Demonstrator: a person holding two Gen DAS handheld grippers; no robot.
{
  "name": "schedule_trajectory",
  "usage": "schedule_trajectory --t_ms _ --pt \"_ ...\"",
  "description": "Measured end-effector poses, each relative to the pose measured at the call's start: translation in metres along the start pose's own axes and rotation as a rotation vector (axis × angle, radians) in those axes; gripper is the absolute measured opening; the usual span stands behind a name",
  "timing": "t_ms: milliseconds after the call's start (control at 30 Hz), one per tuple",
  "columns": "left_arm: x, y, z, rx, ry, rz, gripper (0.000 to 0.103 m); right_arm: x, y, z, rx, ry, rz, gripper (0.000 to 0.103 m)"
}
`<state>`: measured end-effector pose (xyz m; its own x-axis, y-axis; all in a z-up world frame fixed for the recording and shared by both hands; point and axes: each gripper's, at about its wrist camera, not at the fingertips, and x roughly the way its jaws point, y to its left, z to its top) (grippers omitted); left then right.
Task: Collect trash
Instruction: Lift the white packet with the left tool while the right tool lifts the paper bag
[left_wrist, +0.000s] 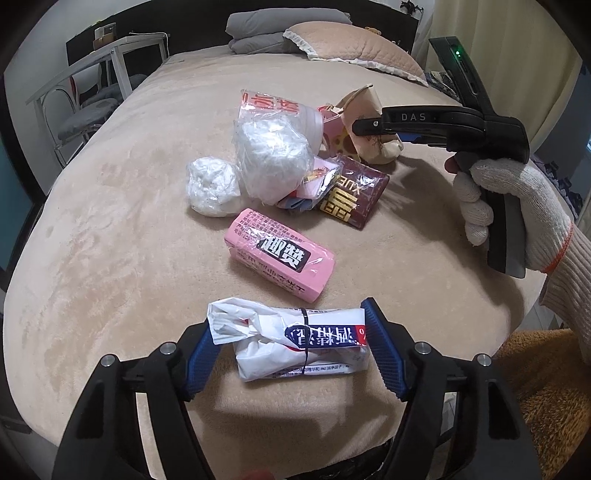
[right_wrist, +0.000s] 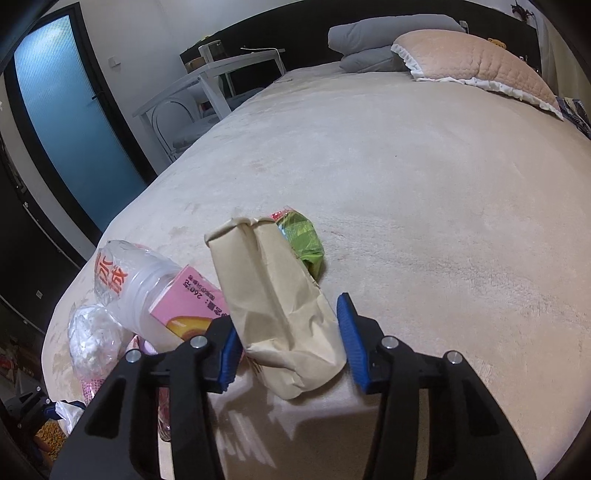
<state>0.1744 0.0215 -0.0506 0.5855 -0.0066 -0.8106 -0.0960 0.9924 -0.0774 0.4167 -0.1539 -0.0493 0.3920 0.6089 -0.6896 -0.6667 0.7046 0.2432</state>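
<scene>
Trash lies in a heap on a beige bed (left_wrist: 110, 221). My left gripper (left_wrist: 291, 347) is shut on a white plastic packet with blue and red print (left_wrist: 295, 343), held near the bed's front edge. My right gripper (right_wrist: 288, 336) has its jaws around a crumpled brown paper bag (right_wrist: 273, 302); the right pad stands slightly apart from it. In the left wrist view the right gripper (left_wrist: 360, 127) hovers over that bag (left_wrist: 369, 107). Also in the heap are a pink packet (left_wrist: 280, 254), a dark red packet (left_wrist: 354, 192), a clear plastic cup (left_wrist: 280, 114) and white plastic wads (left_wrist: 212, 186).
A green wrapper (right_wrist: 303, 240) lies behind the paper bag, and a pink juice carton (right_wrist: 184, 302) lies beside the cup (right_wrist: 125, 280). Pillows (right_wrist: 472, 59) sit at the head of the bed. A white table and chair (left_wrist: 92, 85) stand to the left. An orange rug (left_wrist: 546, 387) lies below right.
</scene>
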Motion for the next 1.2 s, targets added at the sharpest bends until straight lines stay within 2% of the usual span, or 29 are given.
schedule_trajectory --t_ms 367,667,900,1200 --pt "-0.022 0.005 -0.004 -0.023 -0.081 -0.039 0.071 -0.033 0.008 -0.013 0.008 -0.046 -0.006 0.048" --pt "-0.054 0.010 -0.010 -0.052 -0.192 -0.075 0.071 -0.065 0.018 -0.031 0.023 -0.065 -0.016 0.048" --pt "-0.074 0.011 -0.027 -0.064 -0.253 -0.100 0.071 -0.100 0.032 -0.063 0.046 -0.100 -0.007 0.048" --pt "-0.093 0.002 -0.049 -0.040 -0.319 -0.124 0.071 -0.131 0.056 -0.120 0.070 -0.093 0.032 0.048"
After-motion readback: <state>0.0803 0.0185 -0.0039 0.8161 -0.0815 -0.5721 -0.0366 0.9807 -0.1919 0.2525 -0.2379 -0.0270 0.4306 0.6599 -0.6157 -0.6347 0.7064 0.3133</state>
